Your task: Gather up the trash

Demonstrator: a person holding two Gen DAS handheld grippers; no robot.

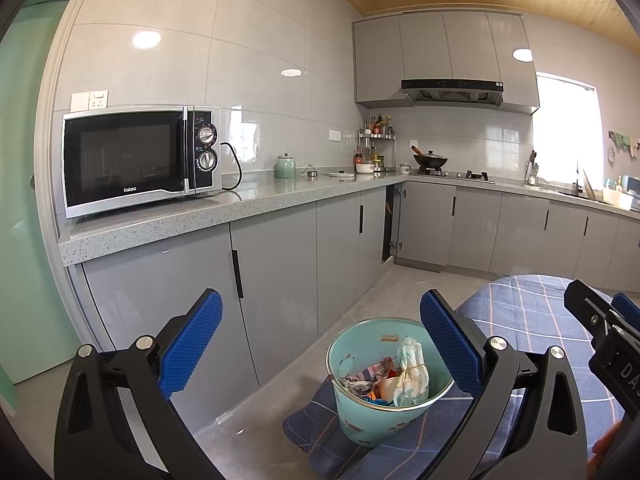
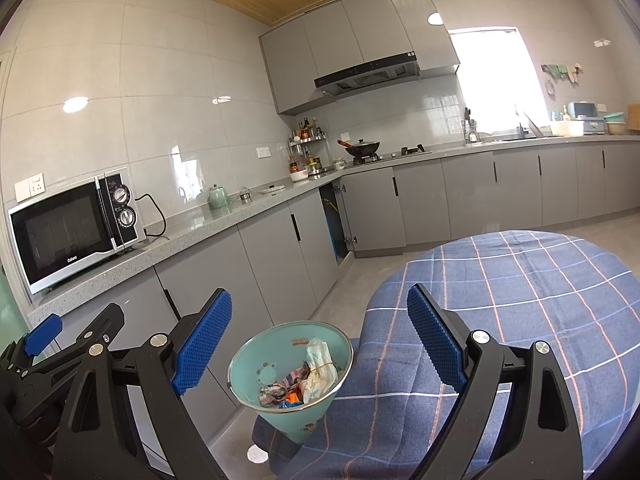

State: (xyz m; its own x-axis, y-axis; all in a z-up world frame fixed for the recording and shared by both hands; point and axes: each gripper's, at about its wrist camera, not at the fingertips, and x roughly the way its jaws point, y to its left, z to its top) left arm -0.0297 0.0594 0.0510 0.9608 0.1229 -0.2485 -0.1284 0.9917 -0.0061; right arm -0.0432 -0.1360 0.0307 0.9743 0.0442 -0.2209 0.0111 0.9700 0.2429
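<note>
Both wrist views forward, sharing bin, counters

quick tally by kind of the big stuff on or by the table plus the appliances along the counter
Trash bins: 1, teal bin with wrappers inside
Tables: 1, table with blue plaid cloth
Microwaves: 1, microwave
Woks: 1, black wok
Range hoods: 1, range hood
Green jars: 1, green jar
Total: 6

Both views are brightly lit by daylight from the window, which is blown out to white. Round glare spots are seen on the wall tiles. Straight lines are bent strongly toward the dark corners. Focus is sharp throughout.
</note>
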